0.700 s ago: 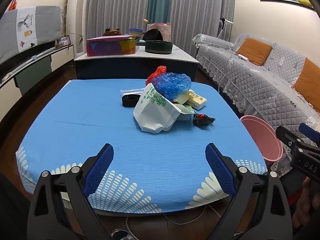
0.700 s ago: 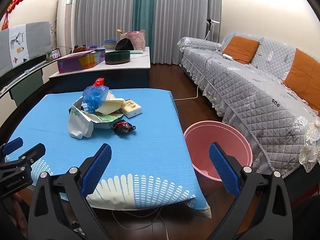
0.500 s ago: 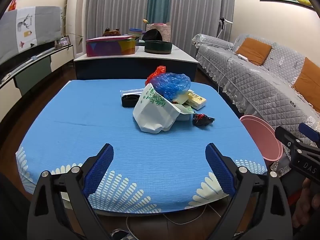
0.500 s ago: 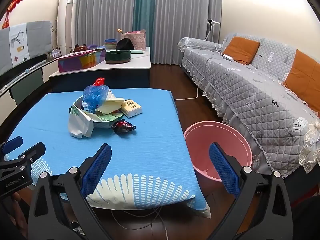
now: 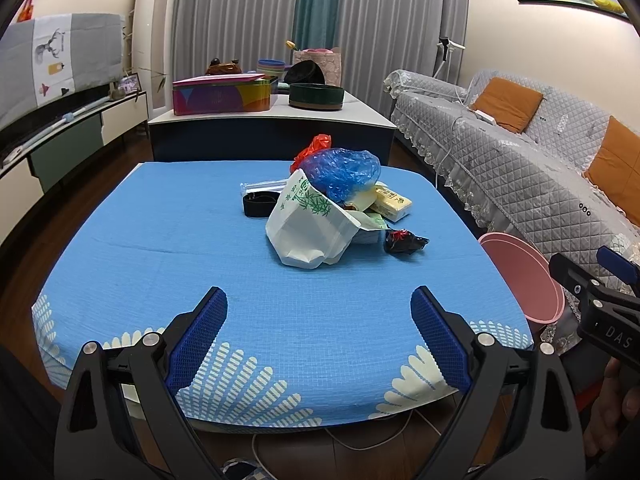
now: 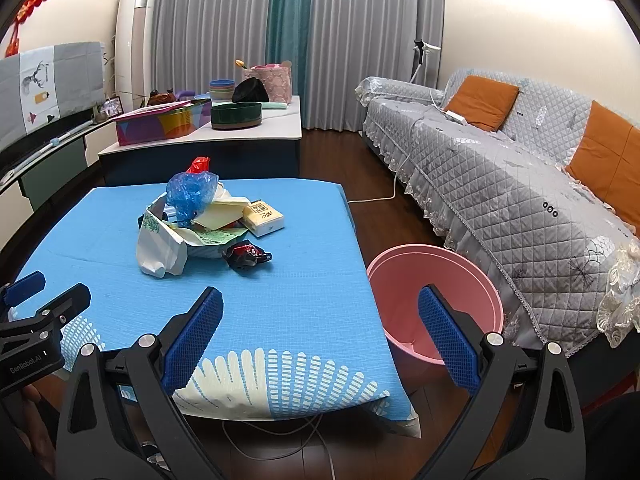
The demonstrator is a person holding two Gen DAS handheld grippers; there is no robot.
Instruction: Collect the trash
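A pile of trash sits mid-table on the blue cloth: a white plastic bag with green print, a blue bag, a red bag, a tissue pack, a black ring and a dark crumpled wrapper. The pile also shows in the right wrist view: white bag, wrapper, tissue pack. A pink bin stands on the floor right of the table. My left gripper and right gripper are open and empty, near the table's front edge.
A grey quilted sofa with orange cushions runs along the right. A low white-topped cabinet with boxes and bowls stands behind the table. A TV stand is at the left. Cables lie on the floor under the table front.
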